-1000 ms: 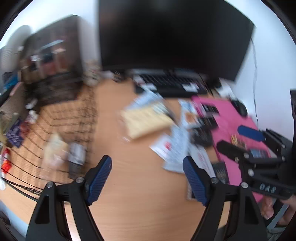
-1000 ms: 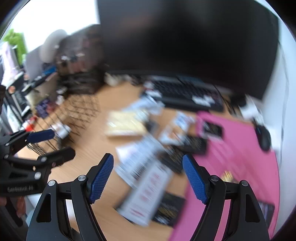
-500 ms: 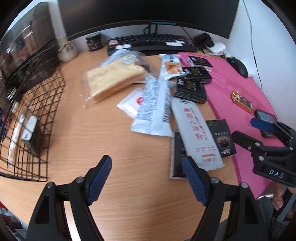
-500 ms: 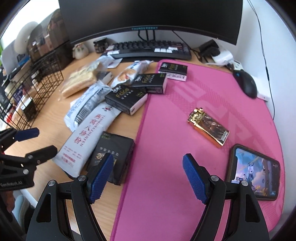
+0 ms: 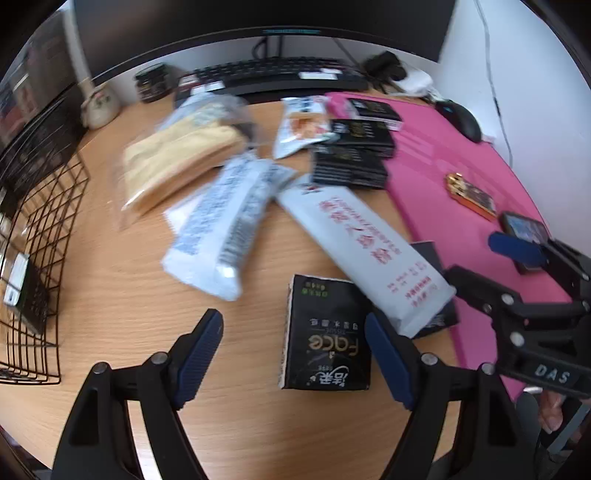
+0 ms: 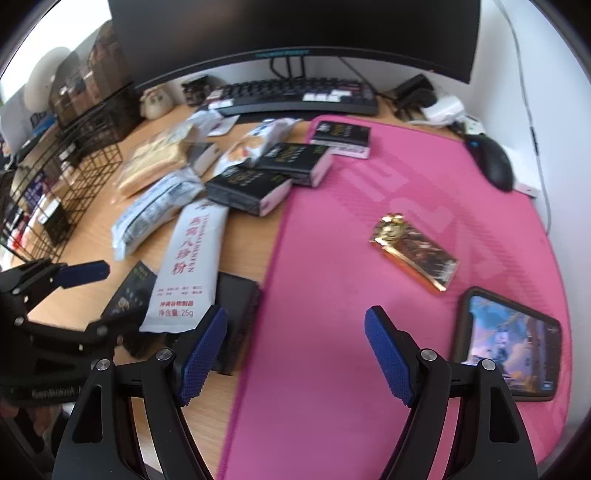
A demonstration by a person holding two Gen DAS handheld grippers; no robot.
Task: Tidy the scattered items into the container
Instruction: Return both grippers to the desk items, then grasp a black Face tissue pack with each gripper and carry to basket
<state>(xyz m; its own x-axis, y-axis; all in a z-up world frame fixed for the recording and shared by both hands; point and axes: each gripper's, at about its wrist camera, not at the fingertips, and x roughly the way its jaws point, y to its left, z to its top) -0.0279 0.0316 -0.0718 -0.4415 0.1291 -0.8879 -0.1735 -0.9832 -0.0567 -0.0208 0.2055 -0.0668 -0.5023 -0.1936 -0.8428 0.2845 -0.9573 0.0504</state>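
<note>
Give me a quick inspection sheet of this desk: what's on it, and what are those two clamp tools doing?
Surface: wooden desk, with a pink mat on its right side.
Job's things: white sachet lying over black packs; black Face pack; bread bag; wire basket, already holding some items.
Clutter: phone, gold bar, mouse, keyboard.
Grippers: left gripper open above the Face pack; right gripper open over the mat's edge.
Cables: white cable down the wall.
Surroundings: monitor.

Right gripper (image 6: pixel 295 350) spread wide over pink mat (image 6: pixel 332 295), phone (image 6: pixel 509 343) (screen lit) beside gold packet (image 6: pixel 415 251)
</note>
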